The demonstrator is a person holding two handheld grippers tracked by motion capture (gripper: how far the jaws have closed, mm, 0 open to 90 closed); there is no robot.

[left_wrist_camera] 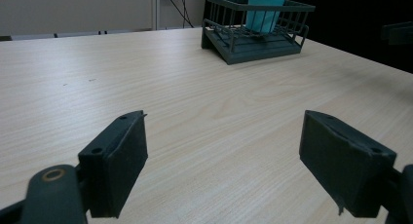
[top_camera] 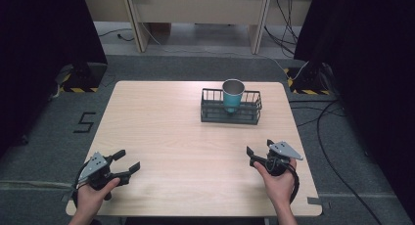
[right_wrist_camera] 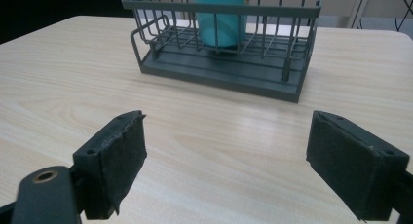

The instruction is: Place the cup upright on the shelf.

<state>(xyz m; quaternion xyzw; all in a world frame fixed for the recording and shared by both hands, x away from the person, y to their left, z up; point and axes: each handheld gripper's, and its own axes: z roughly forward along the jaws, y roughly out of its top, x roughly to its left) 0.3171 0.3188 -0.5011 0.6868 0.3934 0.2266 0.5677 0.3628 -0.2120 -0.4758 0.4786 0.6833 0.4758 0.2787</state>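
High view first: at the near edge of the tabletop (top_camera: 161,132) we see the person's left hand (top_camera: 90,195) holding the left gripper (top_camera: 128,162) by the near left corner, its jaws spread apart over bare wood. Toward the near right corner the right hand (top_camera: 280,183) holds the right gripper (top_camera: 259,147), jaws also apart and holding nothing. Farther off, near the far edge and right of centre, sits a dark wire basket (top_camera: 211,112). A teal cup (top_camera: 233,95) stands upright inside it, its rim rising above the basket's top rail. From the right gripper view we face the basket (right_wrist_camera: 219,75) well ahead of the open jaws.
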